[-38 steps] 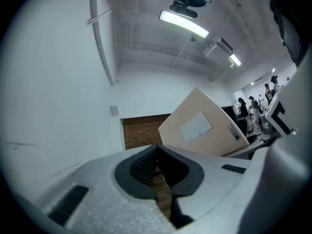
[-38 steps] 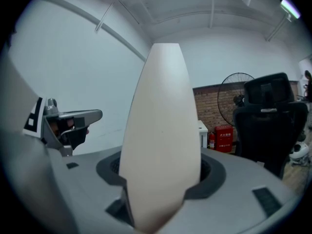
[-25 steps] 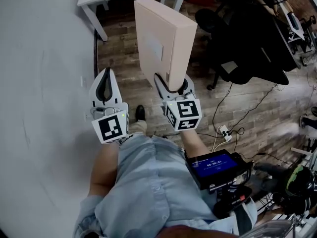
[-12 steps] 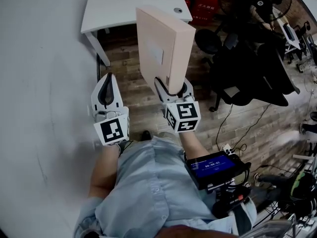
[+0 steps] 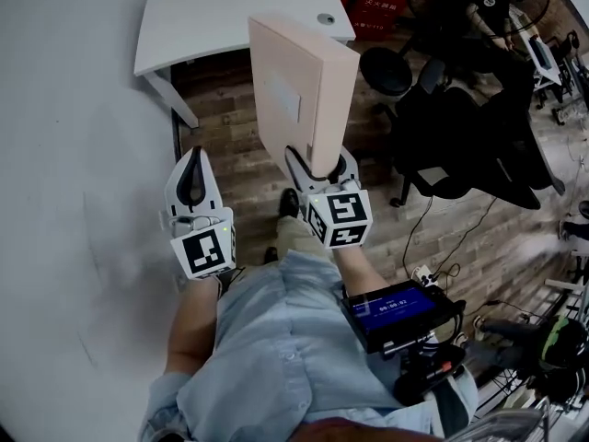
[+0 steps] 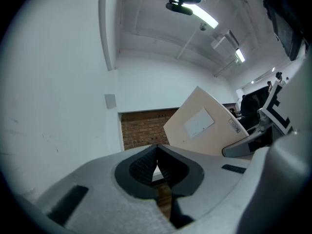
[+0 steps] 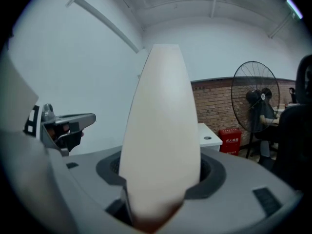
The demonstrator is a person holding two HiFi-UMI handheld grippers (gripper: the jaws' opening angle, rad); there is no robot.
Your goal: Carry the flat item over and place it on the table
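Holds a flat beige box point(image 5: 296, 90) on edge in the right gripper point(image 5: 317, 161), jaws pressed on both faces of its lower end. Carries the left gripper point(image 5: 193, 159) at 9 o'clock of the box, jaws pinched together on nothing. Faces a white table point(image 5: 216, 17) at 12 o'clock, box apart from it, above wood-plank floor point(image 5: 235, 155). Passes a black office chair point(image 5: 460, 127) at 3 o'clock.

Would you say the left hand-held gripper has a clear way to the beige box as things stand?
Probably yes: the left hand-held gripper is empty and beside the box, with nothing between them.
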